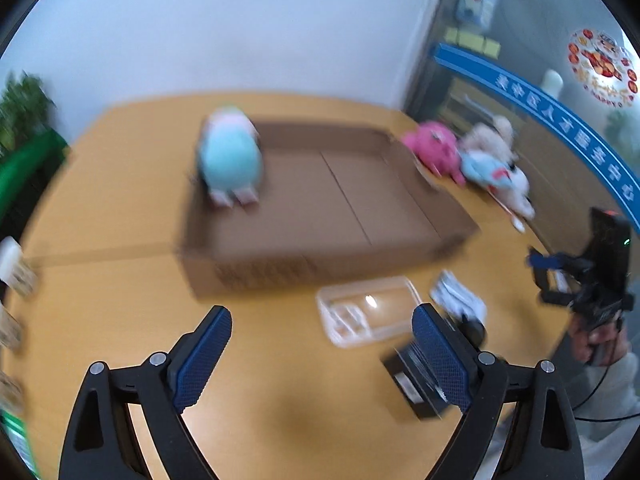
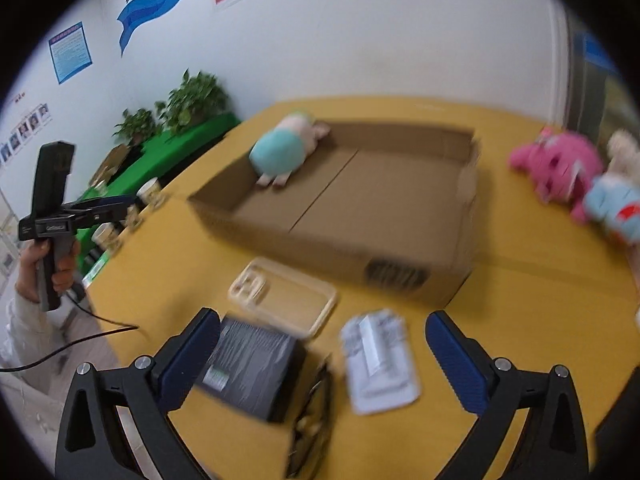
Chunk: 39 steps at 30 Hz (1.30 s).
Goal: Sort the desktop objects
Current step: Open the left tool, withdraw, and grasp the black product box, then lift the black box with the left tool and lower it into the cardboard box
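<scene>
An open cardboard box point(image 1: 260, 268) point(image 2: 320, 256) lies on the yellow table, with a turquoise plush point(image 1: 230, 156) point(image 2: 280, 150) in its far left corner. In front of the box lie a clear plastic tray point(image 1: 368, 312) point(image 2: 284, 296), a black box point(image 1: 412, 380) point(image 2: 252, 368), a white packet point(image 1: 460, 296) point(image 2: 380, 360) and dark glasses point(image 2: 316, 412). My left gripper point(image 1: 320, 312) hovers open over the table before the cardboard box, holding nothing. My right gripper point(image 2: 323, 316) is open and empty above the black box and the packet.
A pink plush point(image 1: 434, 146) point(image 2: 556, 164), a light blue plush point(image 1: 488, 170) point(image 2: 612, 204) and a beige plush point(image 1: 492, 136) lie right of the box. Paper cups point(image 2: 150, 192) line the table's left edge. Potted plants point(image 2: 192, 96) stand on a green-covered table beyond.
</scene>
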Motion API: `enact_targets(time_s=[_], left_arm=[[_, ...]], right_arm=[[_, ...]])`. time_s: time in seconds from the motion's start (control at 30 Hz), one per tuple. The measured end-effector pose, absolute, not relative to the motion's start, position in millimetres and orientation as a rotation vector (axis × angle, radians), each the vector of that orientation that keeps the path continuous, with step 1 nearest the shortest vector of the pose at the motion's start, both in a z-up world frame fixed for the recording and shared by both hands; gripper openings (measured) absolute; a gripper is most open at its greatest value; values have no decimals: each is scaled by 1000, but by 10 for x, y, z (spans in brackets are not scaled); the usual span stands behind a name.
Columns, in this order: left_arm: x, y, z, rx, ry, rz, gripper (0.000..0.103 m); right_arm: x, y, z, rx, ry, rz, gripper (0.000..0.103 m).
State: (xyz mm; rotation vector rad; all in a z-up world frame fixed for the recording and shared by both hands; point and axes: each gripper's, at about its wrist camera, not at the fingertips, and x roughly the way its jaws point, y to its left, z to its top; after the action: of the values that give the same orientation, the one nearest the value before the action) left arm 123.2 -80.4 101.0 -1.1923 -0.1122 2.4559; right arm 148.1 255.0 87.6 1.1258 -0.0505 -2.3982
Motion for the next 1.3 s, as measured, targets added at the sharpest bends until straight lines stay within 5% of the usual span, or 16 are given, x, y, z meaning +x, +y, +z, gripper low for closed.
enact_targets(time_s=[0.3, 0.4, 0.53, 1.07, 1.3], left_arm=[[1149, -97, 128, -1350, -321, 2116, 90], [1090, 31, -169, -1441, -378, 2033, 75], [1114, 59, -388, -1510, -394, 2016, 72], [1243, -166, -364, -1464, -470, 2040, 58], [1208, -137, 471, -1209, -362, 2207, 58]], right_arm=[[1833, 1916, 109, 1226, 17, -2184, 102], [1822, 1849, -35, 1235, 85, -2220, 102], [1763, 1691, -173, 1249, 58, -2152, 103], [1811, 1207, -351, 1183, 295, -2158, 96], [1843, 1308, 237, 953, 283, -2277, 95]])
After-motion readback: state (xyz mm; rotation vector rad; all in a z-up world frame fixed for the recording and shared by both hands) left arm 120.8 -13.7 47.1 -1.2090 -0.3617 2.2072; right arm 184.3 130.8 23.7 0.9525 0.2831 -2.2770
